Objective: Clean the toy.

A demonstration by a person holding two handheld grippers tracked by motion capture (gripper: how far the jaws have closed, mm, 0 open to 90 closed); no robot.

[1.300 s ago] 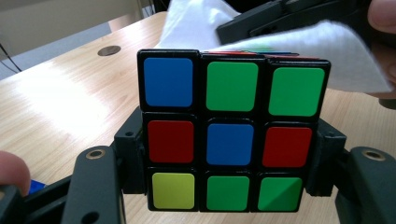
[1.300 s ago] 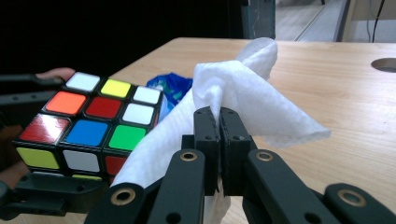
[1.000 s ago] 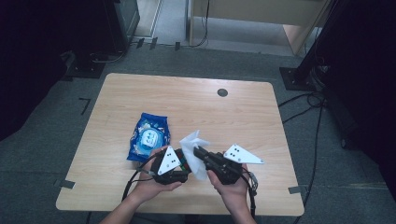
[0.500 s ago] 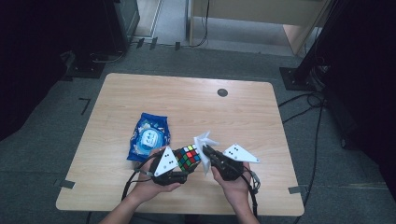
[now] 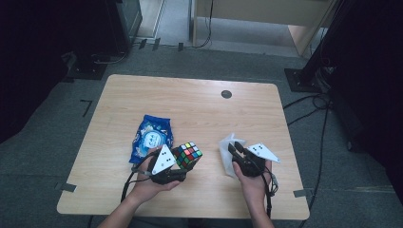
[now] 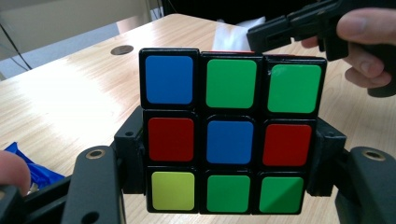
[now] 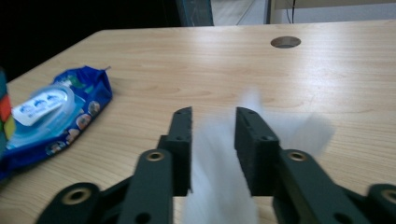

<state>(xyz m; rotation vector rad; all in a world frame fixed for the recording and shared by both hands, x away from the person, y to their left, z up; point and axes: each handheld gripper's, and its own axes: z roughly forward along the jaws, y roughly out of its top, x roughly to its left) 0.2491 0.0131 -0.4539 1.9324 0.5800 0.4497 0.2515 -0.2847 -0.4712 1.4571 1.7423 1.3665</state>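
While cube (image 6: 231, 130) is clamped between left gripper (image 6: 229, 186) jaws, pads pressed on both its sides, coloured face is kept turned toward camera, likely for wiping. White wipe (image 7: 219, 186) is seen between right gripper (image 7: 212, 140) jaws, just opened, no longer pinched. Wipe pack (image 5: 152, 137) is left beyond left jaws. Counted: one cube, one wipe, one pack, two grippers.
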